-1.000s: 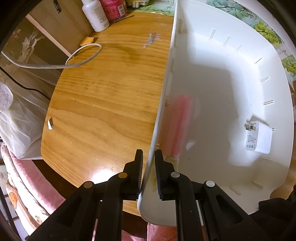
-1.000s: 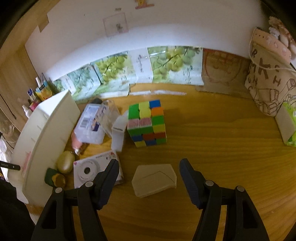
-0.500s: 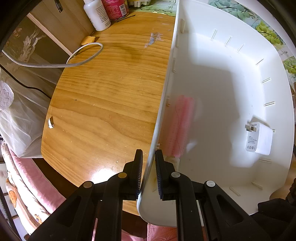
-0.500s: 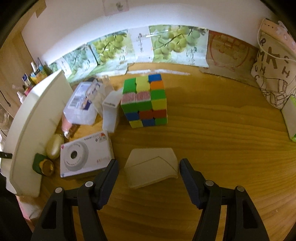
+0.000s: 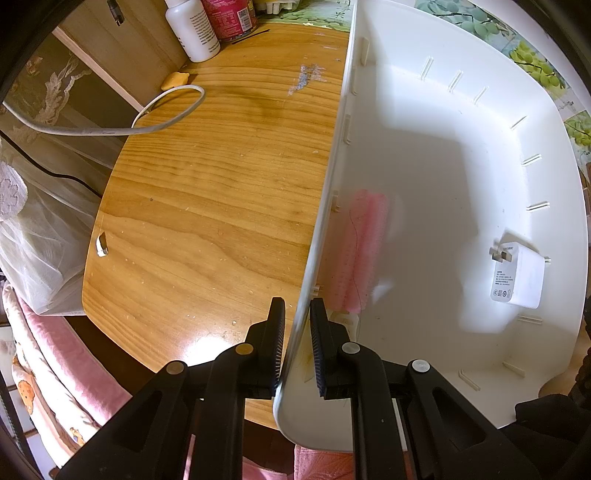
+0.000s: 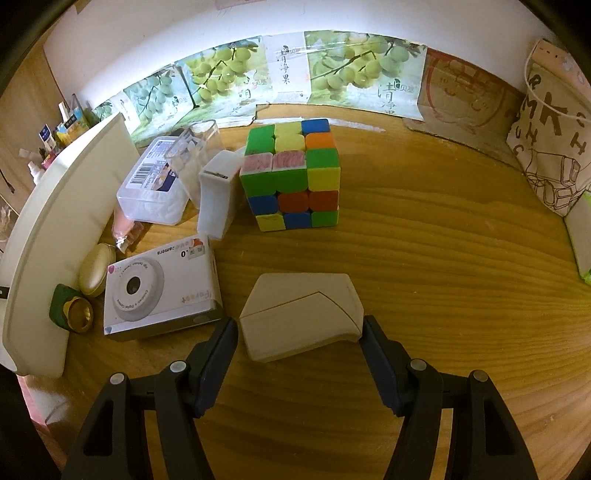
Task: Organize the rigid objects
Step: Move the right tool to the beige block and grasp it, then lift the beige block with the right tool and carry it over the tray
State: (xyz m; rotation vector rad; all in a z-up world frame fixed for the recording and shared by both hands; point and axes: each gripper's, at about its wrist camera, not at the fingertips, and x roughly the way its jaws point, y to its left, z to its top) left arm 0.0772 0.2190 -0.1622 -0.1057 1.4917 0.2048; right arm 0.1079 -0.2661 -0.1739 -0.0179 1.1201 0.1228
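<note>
Right gripper (image 6: pixel 299 354) open, straddling beige case (image 6: pixel 301 314) at lower centre, long axis across jaws; left gripper (image 5: pixel 297 345) clamped on white bin (image 5: pixel 424 155) wall.

A white cable (image 5: pixel 110 129) is looped over the table's (image 5: pixel 207 206) far left edge. A white bottle (image 5: pixel 192 29) and red can (image 5: pixel 229 14) are stood at its far edge. Grape posters (image 6: pixel 332 70) are propped along the back edge, a printed tote bag (image 6: pixel 546 147) at the right.
</note>
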